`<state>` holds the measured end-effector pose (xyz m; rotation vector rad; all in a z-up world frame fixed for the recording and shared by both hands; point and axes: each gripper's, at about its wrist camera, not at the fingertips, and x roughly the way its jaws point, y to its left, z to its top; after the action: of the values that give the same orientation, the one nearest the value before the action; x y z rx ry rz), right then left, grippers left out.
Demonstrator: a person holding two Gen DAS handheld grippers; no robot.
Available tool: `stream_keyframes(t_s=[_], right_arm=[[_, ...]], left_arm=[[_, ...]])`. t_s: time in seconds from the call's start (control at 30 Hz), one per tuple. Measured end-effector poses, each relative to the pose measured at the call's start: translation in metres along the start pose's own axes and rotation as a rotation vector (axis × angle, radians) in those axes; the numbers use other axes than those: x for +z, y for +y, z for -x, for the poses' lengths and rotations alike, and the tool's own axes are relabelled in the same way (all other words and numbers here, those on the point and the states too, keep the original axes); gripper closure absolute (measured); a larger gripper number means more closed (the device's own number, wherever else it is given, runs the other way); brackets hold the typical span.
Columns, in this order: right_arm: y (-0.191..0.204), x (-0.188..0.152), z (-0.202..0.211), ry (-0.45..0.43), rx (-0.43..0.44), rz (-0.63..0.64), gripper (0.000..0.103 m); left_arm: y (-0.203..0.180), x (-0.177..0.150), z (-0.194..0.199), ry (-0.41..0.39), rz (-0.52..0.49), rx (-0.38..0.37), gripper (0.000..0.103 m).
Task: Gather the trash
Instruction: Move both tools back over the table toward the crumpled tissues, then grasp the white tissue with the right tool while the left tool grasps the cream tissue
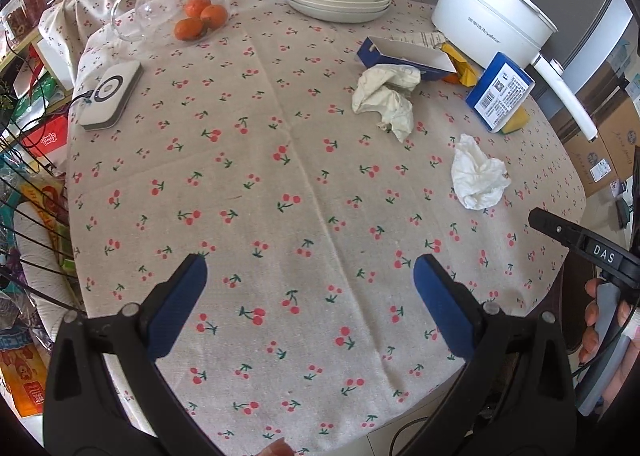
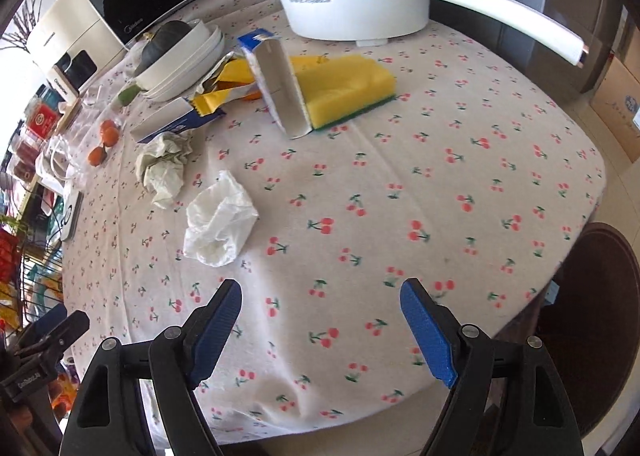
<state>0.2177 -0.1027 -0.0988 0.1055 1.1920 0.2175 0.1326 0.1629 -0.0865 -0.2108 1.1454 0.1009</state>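
Cherry-print tablecloth (image 1: 280,159) covers the table. Both grippers tilt steeply down over its near edge: left gripper (image 1: 310,276) and right gripper (image 2: 321,296), jaws apart, nothing between. Crumpled white tissue (image 2: 218,219) lies ahead-left of the right gripper; its long axis is unclear. Cream crumpled wad (image 2: 164,167) lies beyond, partly overlapping a blue carton (image 1: 404,57), possibly empty.
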Motion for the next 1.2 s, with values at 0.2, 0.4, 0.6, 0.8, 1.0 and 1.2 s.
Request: stream_keyframes(t_s=[0.2,0.4,0.6,0.8,1.0,1.2], right_arm=[[0.04,0.001,-0.023,0.006,-0.003,0.078,0.02],[0.064,0.002,-0.044,-0.006,-0.053,0.139,0.018],[0.086,0.008,-0.061,-0.07,-0.154,0.257,0.018],[0.087,0.018,-0.059,-0.112,-0.143,0.237,0.053],[0.078,0.024,-0.051,-0.065,-0.059,0.246,0.088],[0.05,0.031,-0.037,-0.055,-0.027,0.218,0.091]], left_arm=[[0.015,0.001,-0.001,0.004,0.024,0.0,0.0],[0.021,0.0,-0.002,0.006,0.035,0.0,0.0],[0.023,-0.001,-0.003,-0.034,0.044,0.021,0.0],[0.021,0.01,-0.005,-0.116,0.086,-0.072,0.0],[-0.016,0.036,-0.028,-0.089,-0.107,-0.036,0.0],[-0.048,0.064,-0.053,-0.152,-0.164,-0.05,0.0]])
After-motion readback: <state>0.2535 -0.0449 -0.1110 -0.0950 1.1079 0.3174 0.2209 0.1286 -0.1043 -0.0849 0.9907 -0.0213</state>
